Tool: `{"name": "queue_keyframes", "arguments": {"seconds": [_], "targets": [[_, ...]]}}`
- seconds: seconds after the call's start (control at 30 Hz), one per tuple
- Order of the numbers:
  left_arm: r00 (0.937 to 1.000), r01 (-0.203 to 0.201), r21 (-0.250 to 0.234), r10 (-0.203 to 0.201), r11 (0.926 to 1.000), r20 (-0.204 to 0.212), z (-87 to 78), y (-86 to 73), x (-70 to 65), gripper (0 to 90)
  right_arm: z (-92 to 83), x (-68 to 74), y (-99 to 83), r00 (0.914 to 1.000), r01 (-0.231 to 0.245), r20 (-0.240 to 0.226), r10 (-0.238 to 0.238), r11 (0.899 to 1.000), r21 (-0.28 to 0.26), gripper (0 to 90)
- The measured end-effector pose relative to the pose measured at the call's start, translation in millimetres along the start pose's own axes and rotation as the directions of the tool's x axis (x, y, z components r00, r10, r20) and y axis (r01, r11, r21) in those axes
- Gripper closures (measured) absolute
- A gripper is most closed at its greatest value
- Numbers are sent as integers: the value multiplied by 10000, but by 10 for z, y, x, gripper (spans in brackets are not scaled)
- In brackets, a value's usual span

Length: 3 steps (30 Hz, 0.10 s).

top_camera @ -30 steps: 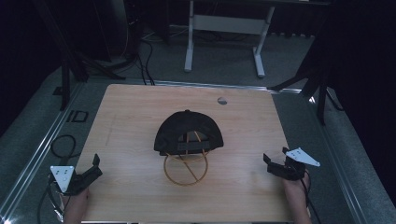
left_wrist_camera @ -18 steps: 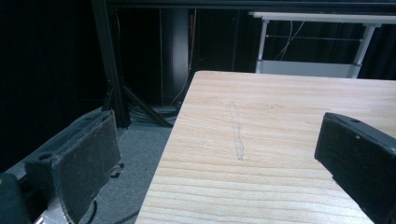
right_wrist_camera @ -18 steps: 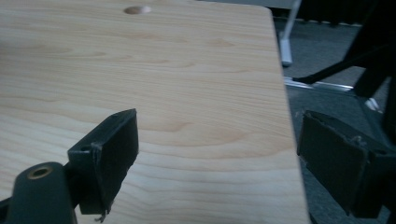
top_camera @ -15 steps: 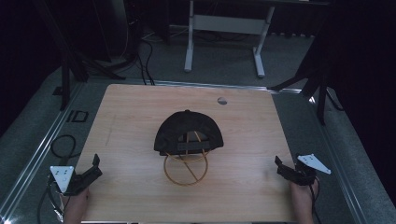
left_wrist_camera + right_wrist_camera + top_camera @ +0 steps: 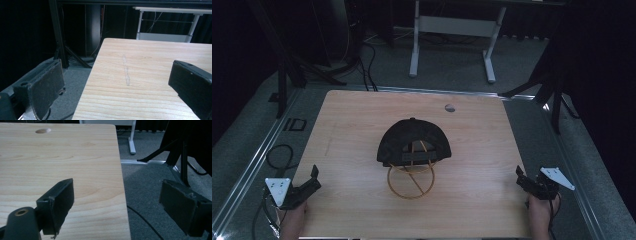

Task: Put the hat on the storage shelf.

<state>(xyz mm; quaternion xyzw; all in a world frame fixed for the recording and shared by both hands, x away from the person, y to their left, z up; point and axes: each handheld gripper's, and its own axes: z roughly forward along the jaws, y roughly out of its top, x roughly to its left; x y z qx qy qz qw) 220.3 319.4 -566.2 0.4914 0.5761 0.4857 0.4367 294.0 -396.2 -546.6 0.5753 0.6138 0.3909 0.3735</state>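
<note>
- Sitting in the middle of the wooden table [image 5: 352, 125] is a black cap [image 5: 413, 142].
- The cap rests on top of a round wire stand [image 5: 411, 181], so the stand's ring pokes out on the near side.
- The cap's back opening, with its strap, faces the person. Its round top leans toward the far side of the table.
- I cannot see the brim, so I cannot tell how it lies.
- The left gripper [image 5: 314, 179] is at the near left corner of the table, far from the cap. Its jaws are wide apart and hold nothing.
- In the left gripper view, one jaw hangs past the table's left edge and the other is over the wood.
- The right gripper [image 5: 523, 180] is at the near right edge, also far from the cap. Its jaws are wide apart and hold nothing.
- In the right gripper view, one jaw is over the wood and the other is over the grey floor [image 5: 150, 185].
- A small round hole [image 5: 450, 107] is in the table near the far edge.
</note>
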Motion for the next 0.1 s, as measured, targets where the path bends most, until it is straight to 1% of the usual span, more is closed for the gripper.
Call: {"name": "queue_keyframes", "arguments": {"seconds": [0.1], "targets": [[10000,4,0,-4,10000,-15,0,0,0,5,10,8,-2,10000,65,18,-65,10000,45,125]]}}
